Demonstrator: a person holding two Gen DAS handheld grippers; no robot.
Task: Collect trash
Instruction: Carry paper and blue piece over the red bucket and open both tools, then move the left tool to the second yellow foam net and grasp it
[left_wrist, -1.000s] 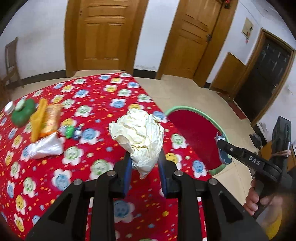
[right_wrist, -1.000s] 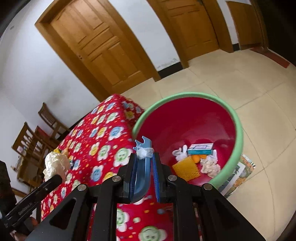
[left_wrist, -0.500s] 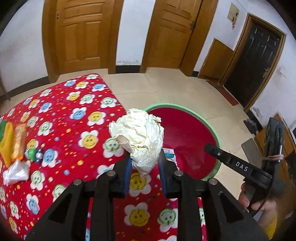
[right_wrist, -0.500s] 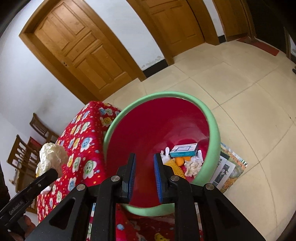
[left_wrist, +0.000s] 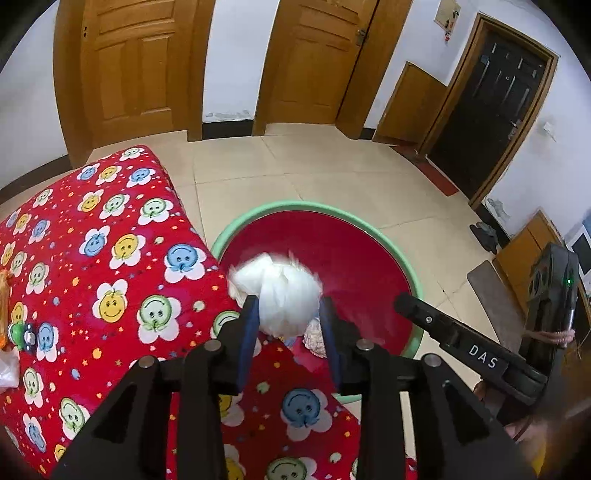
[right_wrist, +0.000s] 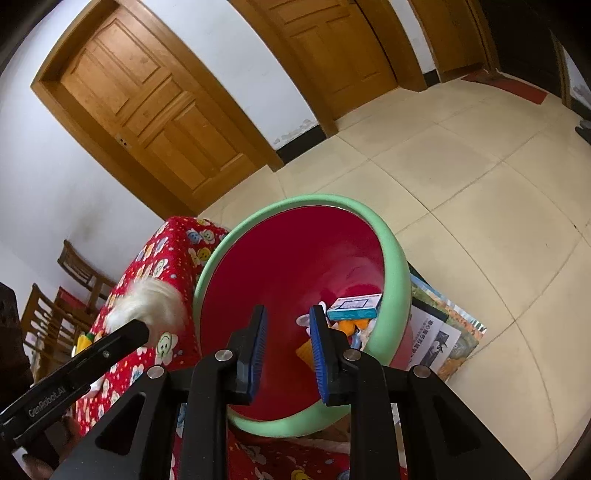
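Crumpled white paper wad, motion-blurred, sits between the spread fingers of the left gripper at the rim of the red, green-rimmed basin beside the flower-cloth desk, contact unclear; right gripper fingers parted, empty, over the basin.

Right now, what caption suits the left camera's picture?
Left gripper open around blurred crumpled paper above the red bin.
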